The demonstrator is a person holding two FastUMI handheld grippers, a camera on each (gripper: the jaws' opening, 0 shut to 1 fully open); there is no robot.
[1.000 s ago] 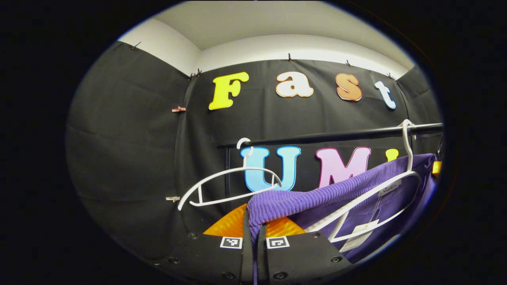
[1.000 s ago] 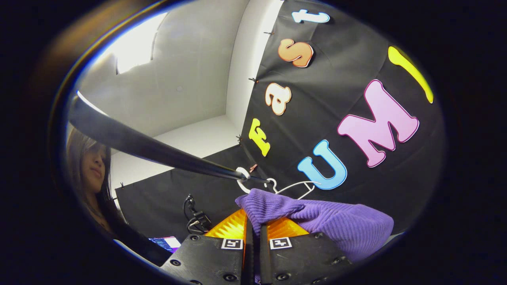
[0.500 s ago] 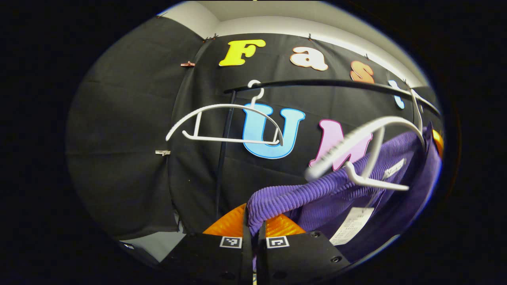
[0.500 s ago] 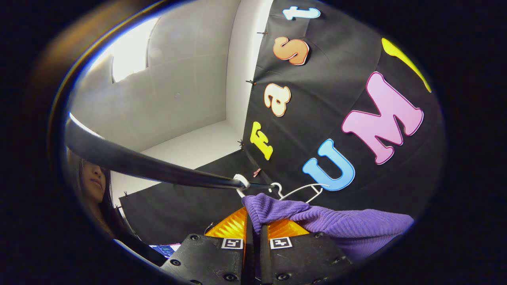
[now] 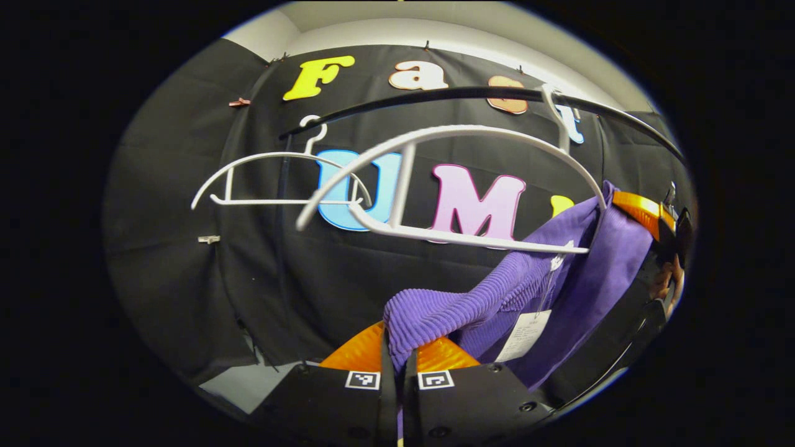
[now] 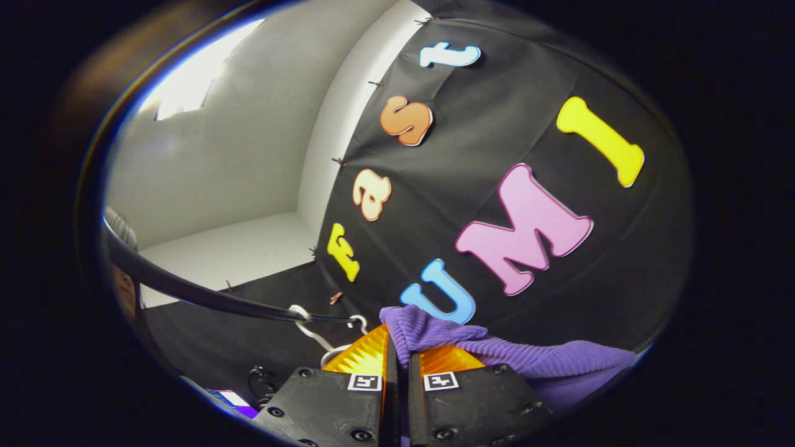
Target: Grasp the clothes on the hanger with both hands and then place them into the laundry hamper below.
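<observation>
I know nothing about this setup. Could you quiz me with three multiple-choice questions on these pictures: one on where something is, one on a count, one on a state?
1. Where do the white hangers hang?
A. on a black rail
B. on a door
C. on the floor

2. How many white hangers appear in the left gripper view?
A. one
B. two
C. four

3. What is the left gripper doing?
A. open, empty
B. shut on purple clothes
C. holding a hanger

Answers:
A: both hooks sit over the rail.
B: a far hanger and a near hanger.
B: the left gripper pinches the purple clothes.
</observation>
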